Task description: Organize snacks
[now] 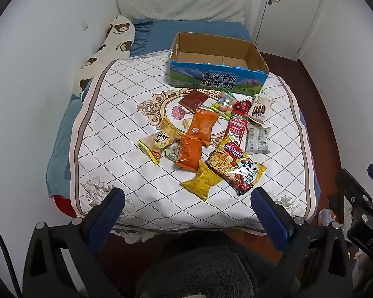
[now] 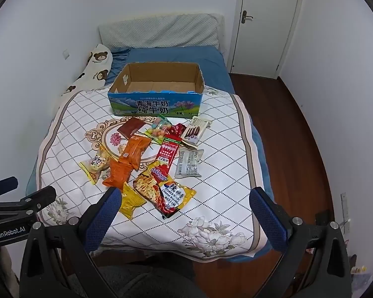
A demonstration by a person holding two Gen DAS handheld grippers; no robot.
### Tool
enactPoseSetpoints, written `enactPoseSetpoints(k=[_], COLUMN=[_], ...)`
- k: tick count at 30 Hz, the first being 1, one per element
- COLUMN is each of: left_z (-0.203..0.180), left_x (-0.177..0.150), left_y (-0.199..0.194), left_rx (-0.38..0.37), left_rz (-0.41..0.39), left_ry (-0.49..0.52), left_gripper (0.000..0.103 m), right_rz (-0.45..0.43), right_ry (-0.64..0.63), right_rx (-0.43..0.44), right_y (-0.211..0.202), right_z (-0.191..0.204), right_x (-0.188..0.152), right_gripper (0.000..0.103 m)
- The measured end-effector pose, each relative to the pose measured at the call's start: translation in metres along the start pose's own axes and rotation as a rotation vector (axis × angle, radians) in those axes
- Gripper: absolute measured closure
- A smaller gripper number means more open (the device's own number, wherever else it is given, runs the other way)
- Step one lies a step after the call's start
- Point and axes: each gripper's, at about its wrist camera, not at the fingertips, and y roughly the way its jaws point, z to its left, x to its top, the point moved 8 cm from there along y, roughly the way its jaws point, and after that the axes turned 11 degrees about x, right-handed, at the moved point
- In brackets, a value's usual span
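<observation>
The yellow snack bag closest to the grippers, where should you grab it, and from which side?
Probably by its near crimped end. The yellow snack bag lies flat on the quilt, its near end free, while its far end touches the orange packet. The noodle packet sits close on its right, so coming in from the near-left with the open left gripper looks easiest.
</observation>
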Motion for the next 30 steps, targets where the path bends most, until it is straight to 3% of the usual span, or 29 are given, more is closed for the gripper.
enactPoseSetpoints(k=[30], left_z=[-0.0050], left_x=[-0.0014], left_y=[-0.0068], left_rx=[-0.003], left_rz=[-0.034], left_ry=[0.006], left_gripper=[0.000], right_rz=[-0.016], right_ry=[0.012], right_rx=[0.002], right_y=[-0.0063], right_z=[-0.0008], right_x=[0.0030], right_gripper=[0.000])
